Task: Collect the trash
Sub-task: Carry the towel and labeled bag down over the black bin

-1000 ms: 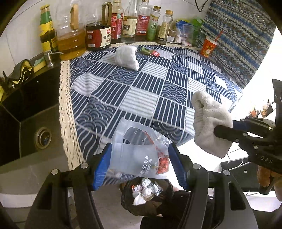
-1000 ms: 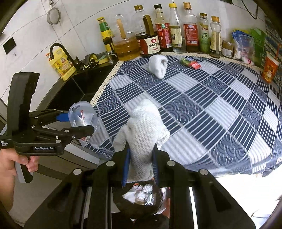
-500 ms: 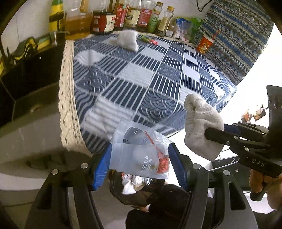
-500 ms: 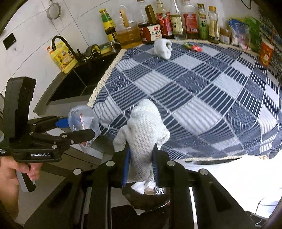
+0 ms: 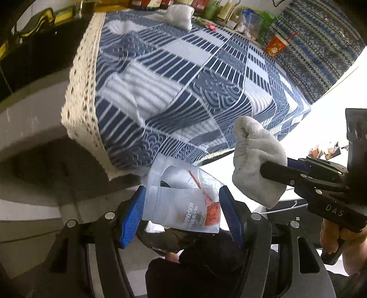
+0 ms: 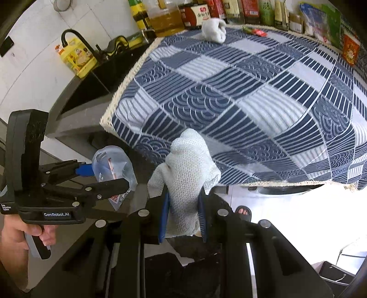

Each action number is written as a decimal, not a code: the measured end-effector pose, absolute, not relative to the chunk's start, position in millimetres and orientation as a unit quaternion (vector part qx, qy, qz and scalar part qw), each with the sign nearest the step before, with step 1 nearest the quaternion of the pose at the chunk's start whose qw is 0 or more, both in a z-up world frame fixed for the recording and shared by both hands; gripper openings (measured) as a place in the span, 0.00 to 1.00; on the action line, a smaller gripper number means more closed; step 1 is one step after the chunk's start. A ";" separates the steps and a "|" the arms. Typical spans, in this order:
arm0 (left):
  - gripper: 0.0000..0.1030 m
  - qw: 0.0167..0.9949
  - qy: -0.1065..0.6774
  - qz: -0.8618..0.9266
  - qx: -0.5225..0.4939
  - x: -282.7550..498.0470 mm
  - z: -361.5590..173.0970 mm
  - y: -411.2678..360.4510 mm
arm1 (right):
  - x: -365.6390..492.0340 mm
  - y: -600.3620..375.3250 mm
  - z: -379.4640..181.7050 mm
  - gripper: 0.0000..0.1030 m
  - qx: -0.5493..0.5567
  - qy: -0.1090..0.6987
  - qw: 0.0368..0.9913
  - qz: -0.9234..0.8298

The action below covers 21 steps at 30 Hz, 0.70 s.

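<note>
My left gripper (image 5: 182, 209) is shut on a clear plastic bag (image 5: 183, 201) with red print, held below the table's front edge; it also shows in the right wrist view (image 6: 110, 169). My right gripper (image 6: 183, 208) is shut on a white knitted cloth (image 6: 185, 181), which also shows in the left wrist view (image 5: 257, 160). Both hang over a dark bin bag (image 5: 165, 238), mostly hidden behind the grippers. A second white cloth (image 6: 214, 29) and a small red-green wrapper (image 6: 255, 31) lie at the far side of the blue checked tablecloth (image 6: 240, 91).
Bottles of oil and sauce (image 6: 167, 20) line the back wall. A red paper cup (image 6: 349, 49) and snack packets (image 6: 321, 20) stand at the back right. A black sink (image 6: 91, 84) with a yellow bottle (image 6: 76, 57) lies left of the table. A sandalled foot (image 6: 243, 212) is below.
Both grippers have dropped lower and drawn back from the table, still holding the plastic bag and the cloth. The bin's contents have gone out of sight behind the grippers.
</note>
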<state>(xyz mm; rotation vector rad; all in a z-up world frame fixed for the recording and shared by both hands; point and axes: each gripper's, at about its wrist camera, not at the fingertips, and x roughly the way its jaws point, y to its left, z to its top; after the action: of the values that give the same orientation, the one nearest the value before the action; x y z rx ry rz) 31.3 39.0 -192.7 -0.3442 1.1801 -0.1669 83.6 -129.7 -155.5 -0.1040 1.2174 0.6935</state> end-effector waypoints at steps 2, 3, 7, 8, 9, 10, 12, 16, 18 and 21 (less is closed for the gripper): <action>0.61 0.809 0.559 -0.075 -0.166 29.6 -200.7 39.4 | 82.7 -130.1 -162.3 0.23 -0.050 0.568 0.758 0.318; 0.61 0.806 0.563 -0.075 -0.169 29.0 -205.4 38.6 | 82.3 -130.2 -166.0 0.23 -0.052 0.572 0.755 0.318; 0.61 0.793 0.577 -0.076 -0.179 27.8 -224.5 34.3 | 80.6 -133.1 -184.1 0.23 -0.057 0.593 0.740 0.314; 0.61 0.789 0.582 -0.075 -0.182 27.0 -231.5 33.2 | 80.5 -134.0 -188.9 0.23 -0.058 0.598 0.736 0.312; 0.61 0.786 0.585 -0.074 -0.184 26.6 -235.7 32.5 | 80.5 -134.9 -193.7 0.23 -0.059 0.604 0.731 0.312; 0.61 0.782 0.590 -0.074 -0.187 26.7 -240.7 31.7 | 80.2 -135.0 -197.3 0.23 -0.060 0.607 0.728 0.311; 0.61 0.774 0.598 -0.073 -0.192 25.6 -251.1 29.7 | 80.0 -136.7 -205.5 0.23 -0.064 0.615 0.723 0.309; 0.61 0.761 0.613 -0.068 -0.201 23.6 -268.7 29.0 | 80.9 -139.4 -223.3 0.23 -0.069 0.633 0.709 0.304; 0.61 0.753 0.621 -0.066 -0.207 22.2 -277.8 29.6 | 80.2 -139.1 -230.8 0.24 -0.072 0.639 0.703 0.303; 0.61 0.745 0.630 -0.064 -0.210 20.7 -289.0 27.5 | 78.3 -138.2 -245.1 0.24 -0.080 0.652 0.691 0.302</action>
<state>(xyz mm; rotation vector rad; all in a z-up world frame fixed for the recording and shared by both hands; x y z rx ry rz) 20.7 27.5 -289.0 -0.4595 1.3802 -0.1393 78.3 -138.2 -245.1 -0.1794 1.4577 0.6758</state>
